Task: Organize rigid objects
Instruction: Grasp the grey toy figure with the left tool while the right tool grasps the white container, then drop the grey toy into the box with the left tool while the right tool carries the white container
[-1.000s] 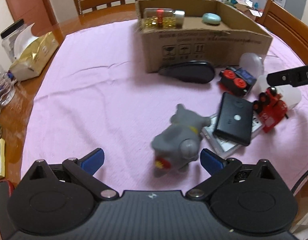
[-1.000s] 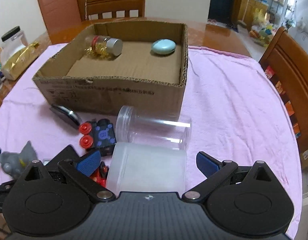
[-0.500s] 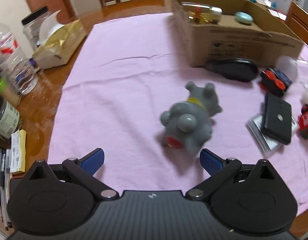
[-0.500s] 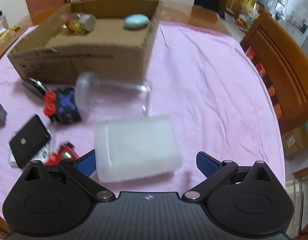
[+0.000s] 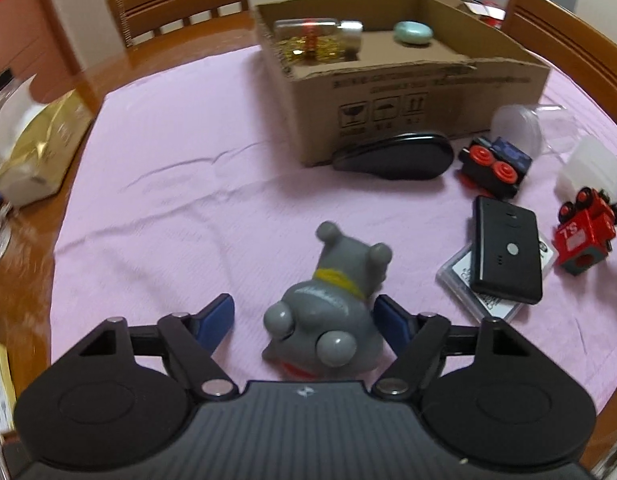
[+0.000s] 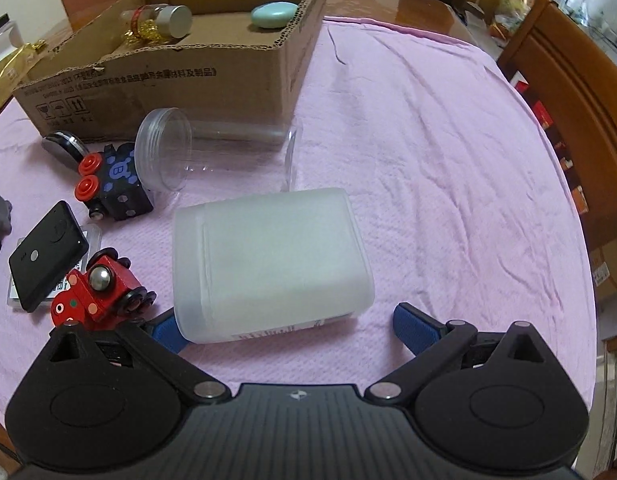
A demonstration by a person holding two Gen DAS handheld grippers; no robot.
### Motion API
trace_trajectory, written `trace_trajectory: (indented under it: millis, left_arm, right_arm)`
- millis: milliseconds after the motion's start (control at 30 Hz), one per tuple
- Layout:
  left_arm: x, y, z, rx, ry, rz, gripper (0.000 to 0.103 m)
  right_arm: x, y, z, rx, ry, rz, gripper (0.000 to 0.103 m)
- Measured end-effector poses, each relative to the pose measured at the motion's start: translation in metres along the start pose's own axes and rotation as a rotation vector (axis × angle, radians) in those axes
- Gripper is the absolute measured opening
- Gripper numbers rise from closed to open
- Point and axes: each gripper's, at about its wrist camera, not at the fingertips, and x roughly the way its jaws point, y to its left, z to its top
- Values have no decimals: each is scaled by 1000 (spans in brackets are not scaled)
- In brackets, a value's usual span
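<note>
The left gripper [image 5: 304, 318] has closed in around the grey rubber dog toy [image 5: 328, 312] lying on the pink tablecloth [image 5: 180, 200], its fingers wide and not yet gripping. The right gripper [image 6: 286, 326], equally spread, has reached the frosted white plastic jar [image 6: 268, 260]. Both pickups for the cardboard box [image 5: 408, 92] look imminent.

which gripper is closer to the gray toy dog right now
Left. The left gripper is open around the gray toy dog, which lies between its fingers. The right gripper sits at the frosted white container, with the dog at that view's far left edge.

Wooden chairs [image 5: 180, 4] ring a pink-clothed table [image 6: 428, 140].
</note>
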Motion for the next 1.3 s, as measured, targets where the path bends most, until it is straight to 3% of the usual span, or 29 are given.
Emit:
trace_trajectory:
  millis: [167,333,433,567,1000,1300]
  left_arm:
    - [1,-6,5,62,6,-34,72]
    - [4,-1,7,13,27,-42,74]
    - [4,4,7,-33,37,-63,66]
    - [2,5,8,-38,37,-77,53]
    - [-9,12,12,-27,52,-89,51]
    - [-41,11,33,25,46,-118,51]
  right_arm:
    - [1,1,7,-46,-3,14,103]
    - [2,8,20,-106,-18,13,103]
    - [0,14,26,-138,-28,31,102]
    - [1,22,30,-187,-21,23,91]
    - [-17,16,29,-202,-21,29,87]
    - [-45,17,39,-219,-46,69,87]
